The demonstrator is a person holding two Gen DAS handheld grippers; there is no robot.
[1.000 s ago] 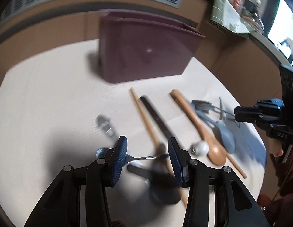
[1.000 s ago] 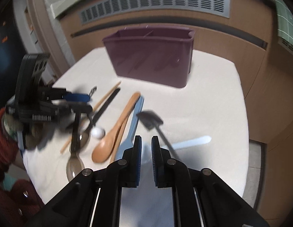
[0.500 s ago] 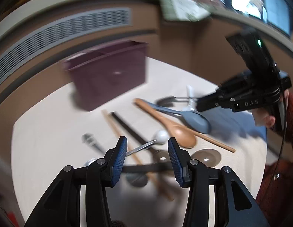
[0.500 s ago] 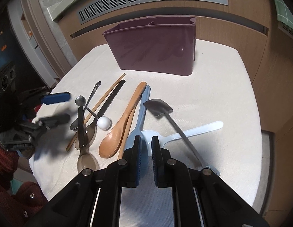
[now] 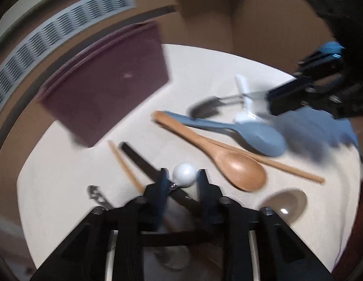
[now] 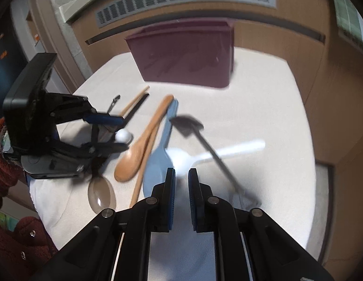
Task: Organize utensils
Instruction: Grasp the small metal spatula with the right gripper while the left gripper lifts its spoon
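Left gripper (image 5: 183,175) apart around the white ball-ended thin metal utensil (image 5: 184,174), lower centre of left view; right gripper (image 6: 182,176) nearly together, holding nothing.

Utensil looks light, stiff and slippery; probably best pinched on the shaft just behind the ball. Maroon plastic caddy (image 6: 186,56) sits at upper centre of right view. No readable writing; frames blurred.

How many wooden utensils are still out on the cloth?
3: a wooden spoon mid-cloth, one chopstick lying under it, and another chopstick further left by the black knife. More may sit hidden under the left gripper.
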